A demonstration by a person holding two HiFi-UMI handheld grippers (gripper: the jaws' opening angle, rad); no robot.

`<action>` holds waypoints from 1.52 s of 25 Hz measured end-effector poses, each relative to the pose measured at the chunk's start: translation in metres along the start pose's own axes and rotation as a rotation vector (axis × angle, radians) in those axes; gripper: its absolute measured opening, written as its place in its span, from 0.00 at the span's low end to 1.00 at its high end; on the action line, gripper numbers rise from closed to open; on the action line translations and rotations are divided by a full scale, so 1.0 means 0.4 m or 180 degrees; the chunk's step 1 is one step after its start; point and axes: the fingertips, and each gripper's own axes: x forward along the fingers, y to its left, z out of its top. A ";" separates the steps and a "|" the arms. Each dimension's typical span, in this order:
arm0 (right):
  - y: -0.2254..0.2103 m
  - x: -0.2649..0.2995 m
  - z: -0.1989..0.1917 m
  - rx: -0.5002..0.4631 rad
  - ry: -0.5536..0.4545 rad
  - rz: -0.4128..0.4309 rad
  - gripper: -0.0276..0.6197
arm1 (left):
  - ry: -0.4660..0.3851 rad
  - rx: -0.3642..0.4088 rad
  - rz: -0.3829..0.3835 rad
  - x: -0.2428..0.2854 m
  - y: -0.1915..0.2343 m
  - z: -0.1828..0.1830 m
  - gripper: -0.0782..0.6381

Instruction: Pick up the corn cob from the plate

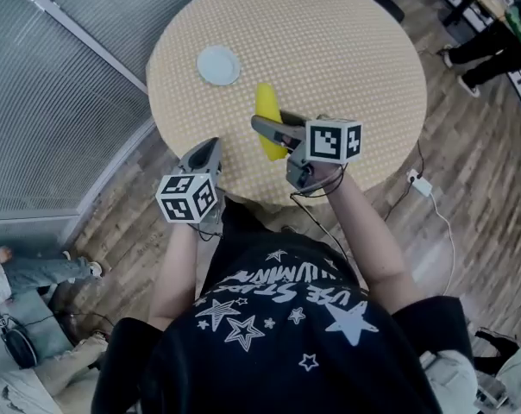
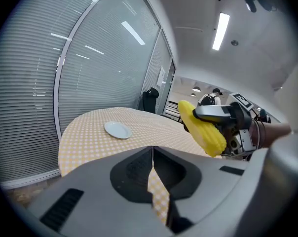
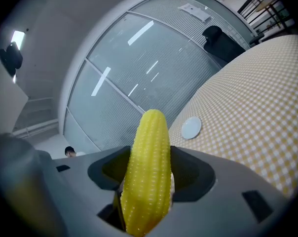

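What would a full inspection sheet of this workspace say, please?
Surface: round table, yellow-and-white checked top.
Job's things: corn cob off the plate, held above the table; white plate empty.
Clutter: nothing seen on the table.
Grippers: right gripper shut on the corn cob; left gripper shut, empty.
Cables: black cable hanging from the right gripper; white cable and adapter on the floor.
Surroundings: glass wall with blinds, wooden floor, people's legs at the edges.
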 end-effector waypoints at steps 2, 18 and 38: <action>0.005 -0.015 -0.010 0.0048 0.0014 0.0037 0.45 | -0.0011 -0.0075 0.0044 -0.016 -0.014 -0.008 0.12; 0.041 -0.061 -0.021 0.0111 0.0008 0.0337 0.45 | -0.0200 -0.0201 0.0207 -0.075 -0.039 0.027 0.12; 0.270 -0.127 -0.152 -0.0030 -0.0517 0.0057 0.45 | -0.0374 -0.0010 -0.0140 -0.385 -0.029 -0.005 0.12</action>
